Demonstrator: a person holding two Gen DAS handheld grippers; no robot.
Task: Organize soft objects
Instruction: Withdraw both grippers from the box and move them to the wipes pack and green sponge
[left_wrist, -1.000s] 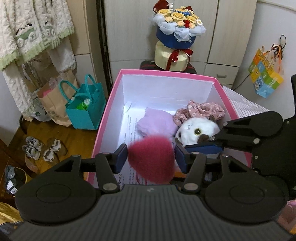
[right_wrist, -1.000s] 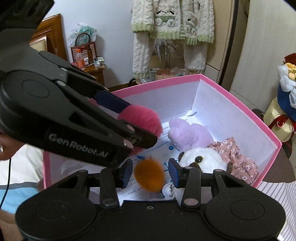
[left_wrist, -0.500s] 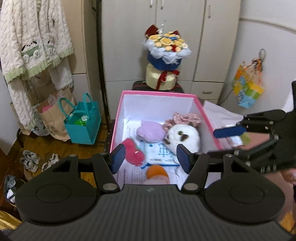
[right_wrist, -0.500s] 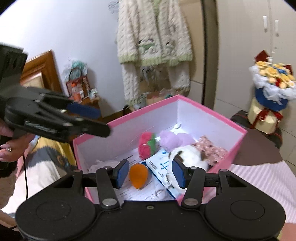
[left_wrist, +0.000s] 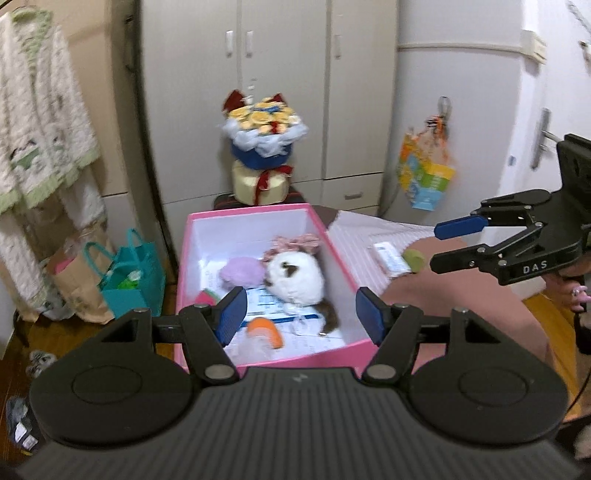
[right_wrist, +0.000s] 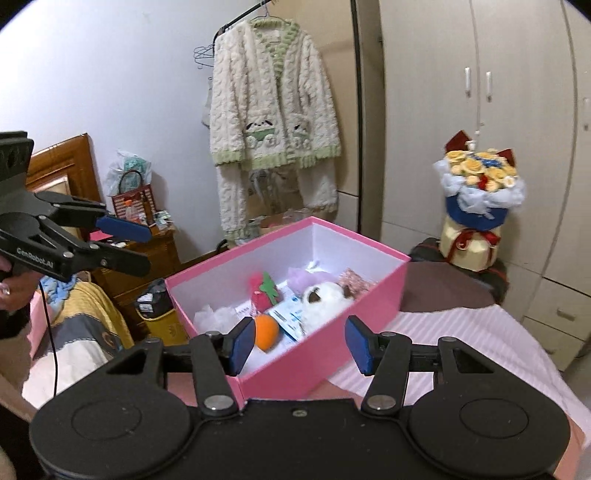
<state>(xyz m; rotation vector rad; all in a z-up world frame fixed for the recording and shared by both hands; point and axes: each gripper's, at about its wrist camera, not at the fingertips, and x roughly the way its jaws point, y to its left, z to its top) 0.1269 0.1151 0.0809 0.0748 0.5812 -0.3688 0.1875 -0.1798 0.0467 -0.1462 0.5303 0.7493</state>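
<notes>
Both grippers, left (left_wrist: 297, 314) and right (right_wrist: 299, 345), hung with jaws wide and empty, low in frame before the box (right_wrist: 369, 291). Between picks, likely. Next probably called for the green toy (left_wrist: 413, 259) at right, on the bed (left_wrist: 369, 240).

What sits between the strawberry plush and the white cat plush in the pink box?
In the right wrist view, a blue-and-white printed packet lies on the floor of the pink box, between the strawberry plush and the white cat plush.
</notes>
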